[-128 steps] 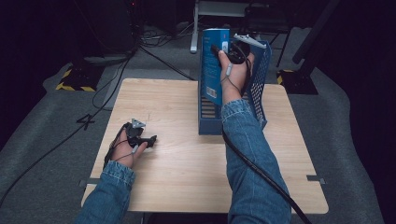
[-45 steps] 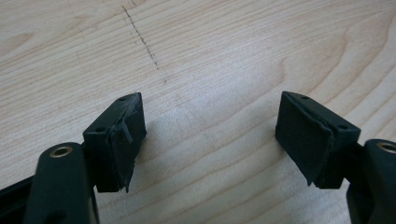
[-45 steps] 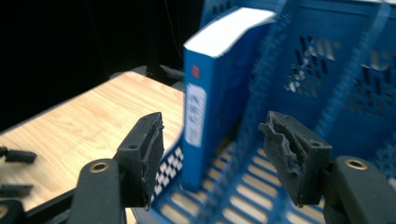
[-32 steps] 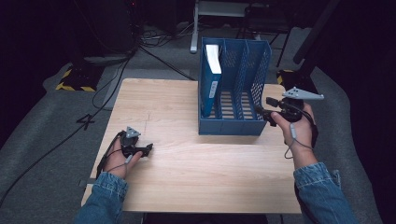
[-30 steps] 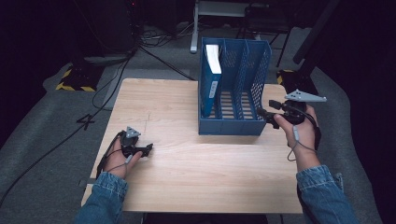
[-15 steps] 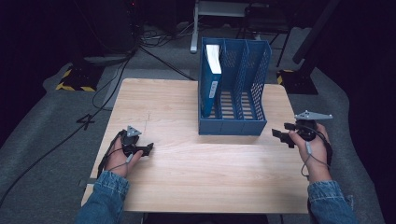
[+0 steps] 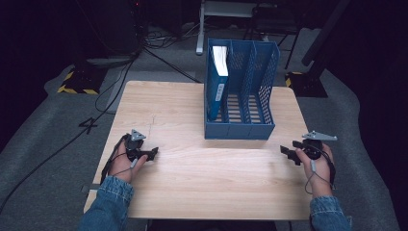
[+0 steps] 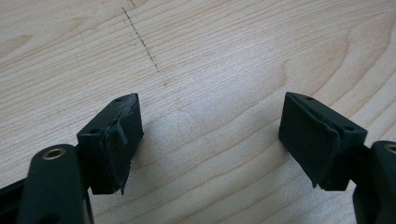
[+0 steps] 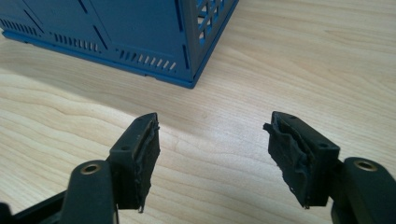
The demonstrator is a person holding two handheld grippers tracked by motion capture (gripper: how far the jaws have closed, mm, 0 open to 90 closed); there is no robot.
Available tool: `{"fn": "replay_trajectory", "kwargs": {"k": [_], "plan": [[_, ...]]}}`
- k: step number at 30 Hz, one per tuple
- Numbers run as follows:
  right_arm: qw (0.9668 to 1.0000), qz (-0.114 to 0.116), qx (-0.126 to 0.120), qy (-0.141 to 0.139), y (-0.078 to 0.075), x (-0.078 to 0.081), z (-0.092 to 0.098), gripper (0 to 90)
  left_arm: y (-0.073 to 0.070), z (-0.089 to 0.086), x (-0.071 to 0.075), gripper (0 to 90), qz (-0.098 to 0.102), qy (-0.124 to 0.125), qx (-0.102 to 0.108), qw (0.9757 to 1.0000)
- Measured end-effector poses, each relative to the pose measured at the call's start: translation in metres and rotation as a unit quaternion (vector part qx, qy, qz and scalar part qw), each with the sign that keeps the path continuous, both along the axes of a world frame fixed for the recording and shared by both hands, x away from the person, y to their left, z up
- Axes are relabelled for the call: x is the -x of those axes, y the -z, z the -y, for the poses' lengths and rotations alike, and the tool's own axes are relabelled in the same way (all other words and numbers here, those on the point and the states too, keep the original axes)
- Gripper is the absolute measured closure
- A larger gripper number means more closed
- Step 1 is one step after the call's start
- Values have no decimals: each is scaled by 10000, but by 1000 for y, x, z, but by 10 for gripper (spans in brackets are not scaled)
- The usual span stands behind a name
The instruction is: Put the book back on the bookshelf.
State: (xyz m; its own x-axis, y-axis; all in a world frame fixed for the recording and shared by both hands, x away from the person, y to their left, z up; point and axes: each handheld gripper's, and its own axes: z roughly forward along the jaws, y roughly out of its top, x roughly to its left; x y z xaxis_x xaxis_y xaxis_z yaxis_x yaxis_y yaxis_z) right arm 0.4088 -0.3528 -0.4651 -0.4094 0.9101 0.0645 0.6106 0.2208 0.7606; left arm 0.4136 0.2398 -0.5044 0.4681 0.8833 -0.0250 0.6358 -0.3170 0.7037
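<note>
Since 4.3 s ago the right gripper (image 7: 290,154) has come out of the blue file rack (image 7: 240,91) and down to the table's (image 7: 192,183) right edge, near the person's side; the book (image 7: 219,82) it put in is now standing alone in the rack. Left gripper (image 7: 150,154) barely shifted.

Left to right in the high view: left hand (image 7: 122,161) w/ its gripper resting on the wood near the left edge, jaws pointing right. Then bare tabletop. Then the rack, mid-far part of the table, 3 slots; book upright in the leftmost slot, other 2 slots hold nothing. Then right hand (image 7: 315,161) w/ gripper at the right edge, jaws pointing left toward the rack, apart from it.

High view can't show jaw gaps well; the gripper views do. Left gripper view: left gripper (image 8: 210,140) jaws spread wide, nothing between, just wood grain and a faint dotted pencil-like line (image 8: 140,39) on the table (image 8: 210,56). Right gripper view: right gripper (image 9: 212,151) jaws also wide apart, holding nothing, over the table (image 9: 303,56), w/ the rack's lower front corner (image 9: 187,81) ahead, near but not touching. Book isn't seen there; high view gives it.

Count: 2 grippers, 2 hands, 1 rack, 1 book, 1 table. Cables and stands on the dark floor (image 7: 57,144) beyond, too dim to count.
</note>
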Motion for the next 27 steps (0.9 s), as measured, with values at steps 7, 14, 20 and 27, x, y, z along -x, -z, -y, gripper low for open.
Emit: {"fn": "replay_trajectory", "kwargs": {"k": [7,14,20,27], "plan": [[9999,4,104,-14,22,2,-3,333,0,0,0,220,-3,0,8,10000],[9994,56,339,73,38,4,-8,296,0,0,0,221,-1,-12,-5,10000],[9991,-10,416,-68,40,0,-11,149,0,0,0,220,-2,-12,-7,10000],[9991,-9,421,-70,40,0,-11,145,0,1,-1,185,-39,51,-23,10000]]}}
